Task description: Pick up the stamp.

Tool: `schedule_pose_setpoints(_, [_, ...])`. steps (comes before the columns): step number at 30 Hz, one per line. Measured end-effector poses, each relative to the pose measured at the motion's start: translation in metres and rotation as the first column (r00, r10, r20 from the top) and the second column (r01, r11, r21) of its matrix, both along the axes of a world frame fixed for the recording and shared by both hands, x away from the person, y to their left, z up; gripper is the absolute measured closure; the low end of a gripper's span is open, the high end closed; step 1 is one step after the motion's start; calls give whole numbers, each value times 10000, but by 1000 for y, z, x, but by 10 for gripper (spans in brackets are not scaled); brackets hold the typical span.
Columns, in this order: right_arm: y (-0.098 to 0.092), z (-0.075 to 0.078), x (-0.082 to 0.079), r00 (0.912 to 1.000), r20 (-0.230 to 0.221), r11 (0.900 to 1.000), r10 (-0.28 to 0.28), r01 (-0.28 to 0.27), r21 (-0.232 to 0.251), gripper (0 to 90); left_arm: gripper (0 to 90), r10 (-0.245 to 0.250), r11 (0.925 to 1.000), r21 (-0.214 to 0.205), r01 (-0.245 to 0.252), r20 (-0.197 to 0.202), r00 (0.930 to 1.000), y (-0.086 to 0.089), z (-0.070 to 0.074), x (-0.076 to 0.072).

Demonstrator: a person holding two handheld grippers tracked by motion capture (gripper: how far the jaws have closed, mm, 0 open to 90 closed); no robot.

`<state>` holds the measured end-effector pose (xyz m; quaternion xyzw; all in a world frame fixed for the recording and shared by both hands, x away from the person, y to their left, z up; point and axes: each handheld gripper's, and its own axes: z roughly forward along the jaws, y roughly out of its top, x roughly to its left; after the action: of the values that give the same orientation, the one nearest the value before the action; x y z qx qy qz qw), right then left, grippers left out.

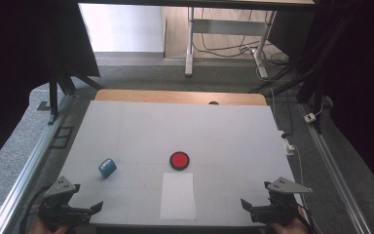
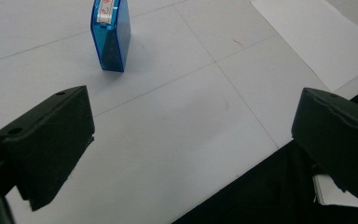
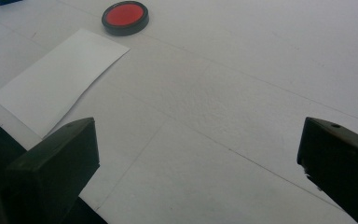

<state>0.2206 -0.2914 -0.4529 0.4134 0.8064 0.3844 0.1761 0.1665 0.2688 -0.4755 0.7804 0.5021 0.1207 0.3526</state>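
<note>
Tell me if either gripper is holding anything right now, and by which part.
Nothing is held. The left gripper and right gripper are both open at the near table edge, apart from the blue stamp.

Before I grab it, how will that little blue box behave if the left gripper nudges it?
The blue box stands tall and narrow on the table, so a high push would likely tip it. It looks like glossy plastic, probably light and a bit slippery. The open left gripper should span it.

Upright blue box [image 1: 107,167] on table
</note>
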Motion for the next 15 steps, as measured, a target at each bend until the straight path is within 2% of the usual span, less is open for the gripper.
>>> schedule_pose_setpoints(11, [2,0,-1,9998,103,9997,170,-169,-149,0,0,8,10000,-5,-8,-155,9999,1,0,1])
schedule_pose_setpoints(15, [2,0,-1,9998,145,9997,154,-151,-174,0,0,157,9999,8,-157,104,9998,5,4,1])
